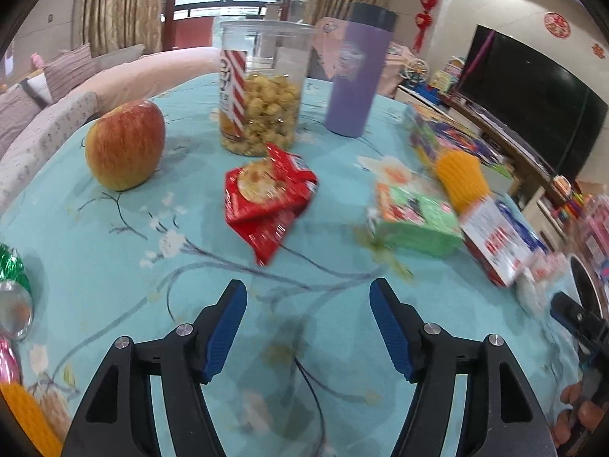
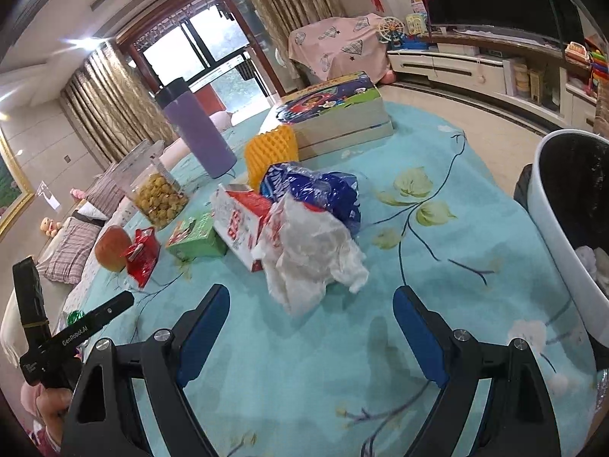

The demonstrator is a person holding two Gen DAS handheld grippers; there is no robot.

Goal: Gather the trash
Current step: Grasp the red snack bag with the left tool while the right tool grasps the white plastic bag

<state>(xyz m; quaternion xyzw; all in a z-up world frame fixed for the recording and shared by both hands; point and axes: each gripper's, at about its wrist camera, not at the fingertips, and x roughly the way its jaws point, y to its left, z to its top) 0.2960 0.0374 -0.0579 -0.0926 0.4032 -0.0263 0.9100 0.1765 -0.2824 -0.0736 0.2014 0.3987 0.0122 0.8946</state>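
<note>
Two claws are held over a round worktop (image 2: 437, 160) covered by a turquoise cloth printed with pale flowers and dark branches. The left claw (image 1: 308, 297) is seen with its blue pads apart and only bare cloth between them; the right claw (image 2: 312, 301) is spread wide, likewise with nothing gripped.

Trash is strewn across the cloth. A red snack wrapper (image 1: 268, 198) lies just ahead of the left claw, with a green carton (image 1: 415, 217) and a red and white box (image 1: 498, 240) to its right. In the right wrist view a crumpled white plastic bag (image 2: 312, 255) is seen closest to the right claw, touching the red and white box and a blue wrapper (image 2: 319, 186) behind it. A yellow foam sleeve (image 2: 270, 152) stands behind these, against a large boxed game (image 2: 335, 110).

Other things are set farther back: an apple (image 1: 125, 144), a clear jar of popcorn (image 1: 262, 87) and a purple flask (image 1: 357, 72) with a dark lid. A white bin (image 2: 563, 221) with a dark liner stands at the worktop's right edge, with some pale rubbish already inside.

Around the worktop a living room is shown: gold curtains (image 2: 110, 110) beside a glass door, a sofa with striped cushions (image 1: 23, 114), a dark television (image 1: 533, 91) on a low cabinet cluttered with toys, and red hanging ornaments (image 1: 428, 3) on the wall.
</note>
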